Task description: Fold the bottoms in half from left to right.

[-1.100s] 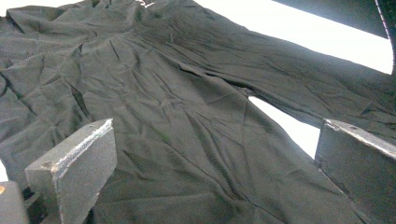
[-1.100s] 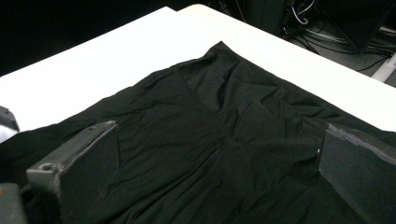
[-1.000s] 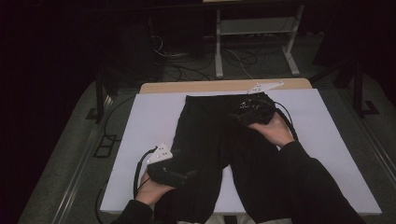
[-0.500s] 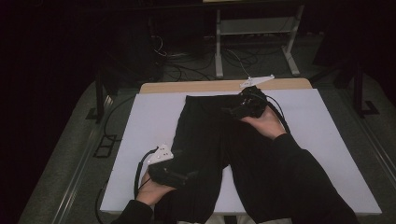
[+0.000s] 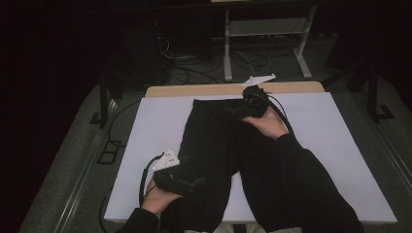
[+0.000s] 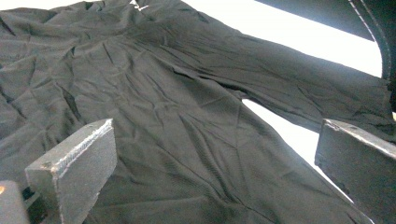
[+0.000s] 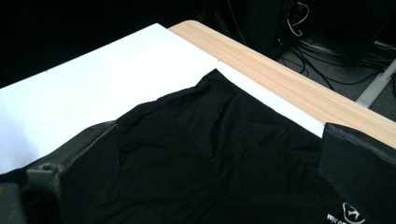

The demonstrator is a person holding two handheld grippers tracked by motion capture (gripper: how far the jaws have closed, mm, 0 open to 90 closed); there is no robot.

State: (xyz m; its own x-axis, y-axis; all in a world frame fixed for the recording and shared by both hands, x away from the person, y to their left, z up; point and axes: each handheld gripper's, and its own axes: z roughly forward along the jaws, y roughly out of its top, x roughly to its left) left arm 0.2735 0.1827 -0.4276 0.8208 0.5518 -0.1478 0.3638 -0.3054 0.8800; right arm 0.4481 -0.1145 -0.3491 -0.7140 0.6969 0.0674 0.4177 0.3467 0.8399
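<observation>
Right tongs [image 5: 241, 110] farther up black trousers [image 5: 214, 145] than before, toward waistband.

A white sheet [image 5: 145, 145] is covering most of the worktop, leaving a strip of pale wood [image 5: 194, 90] showing along its far edge. Beyond it, the room is lying in darkness; cables [image 5: 194, 63] are trailing over the grey floor [image 5: 73, 165], and a white metal frame [image 5: 265, 29] is standing behind.
</observation>
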